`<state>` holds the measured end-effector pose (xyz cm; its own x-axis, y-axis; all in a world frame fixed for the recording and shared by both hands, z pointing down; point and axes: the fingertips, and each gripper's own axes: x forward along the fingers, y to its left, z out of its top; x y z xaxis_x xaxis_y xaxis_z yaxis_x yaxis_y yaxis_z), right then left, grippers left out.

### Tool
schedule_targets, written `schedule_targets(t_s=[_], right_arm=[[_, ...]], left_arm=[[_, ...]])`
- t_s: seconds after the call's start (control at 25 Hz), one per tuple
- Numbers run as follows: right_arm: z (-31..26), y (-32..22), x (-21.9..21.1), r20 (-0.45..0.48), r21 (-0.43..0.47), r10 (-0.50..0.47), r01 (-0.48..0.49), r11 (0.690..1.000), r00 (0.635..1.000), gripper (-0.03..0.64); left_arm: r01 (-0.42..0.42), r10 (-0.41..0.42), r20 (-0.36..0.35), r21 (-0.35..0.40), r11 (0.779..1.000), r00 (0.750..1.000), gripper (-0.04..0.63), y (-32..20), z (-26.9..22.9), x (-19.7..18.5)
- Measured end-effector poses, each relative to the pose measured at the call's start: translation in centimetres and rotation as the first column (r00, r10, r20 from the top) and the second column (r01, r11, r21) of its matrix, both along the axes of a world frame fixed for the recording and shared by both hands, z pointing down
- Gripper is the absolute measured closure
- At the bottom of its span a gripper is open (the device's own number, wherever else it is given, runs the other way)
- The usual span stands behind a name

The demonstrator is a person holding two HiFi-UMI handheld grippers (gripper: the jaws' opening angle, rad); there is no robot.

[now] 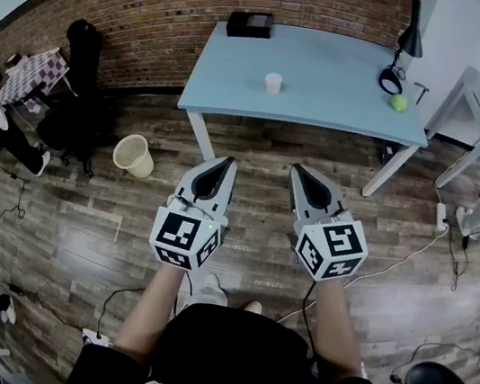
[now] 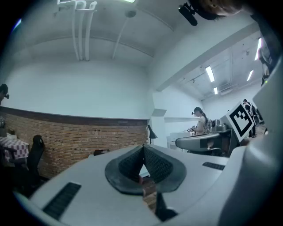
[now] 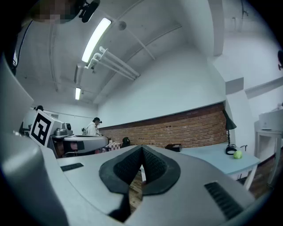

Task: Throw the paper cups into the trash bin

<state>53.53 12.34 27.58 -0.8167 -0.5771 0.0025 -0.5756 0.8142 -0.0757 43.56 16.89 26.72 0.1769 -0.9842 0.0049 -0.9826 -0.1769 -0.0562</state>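
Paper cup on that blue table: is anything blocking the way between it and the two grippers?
Nothing visible does. The paper cup stands on the table, with nothing between it and the near edge. Past that edge, only wooden floor separates it from the left gripper and right gripper, both shut.

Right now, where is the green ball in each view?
Head view: ball on the table, right end, beside the lamp.
Left gripper view: not in it.
Right gripper view: far right, beside the lamp's base.
Shared landmark: the lamp, in all three.
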Motion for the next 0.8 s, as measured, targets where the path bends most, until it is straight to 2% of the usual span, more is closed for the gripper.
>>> schedule_targets(t_s=[0.8], right_arm=[[0.7, -2.9, -0.5, -0.012, -0.016, 0.006, -0.007, 1.000, 1.000, 0.614]], left_arm=[[-0.011, 0.010, -0.042, -0.009, 1.000, 0.999, 0.587, -3.5, 0.6, -0.6]])
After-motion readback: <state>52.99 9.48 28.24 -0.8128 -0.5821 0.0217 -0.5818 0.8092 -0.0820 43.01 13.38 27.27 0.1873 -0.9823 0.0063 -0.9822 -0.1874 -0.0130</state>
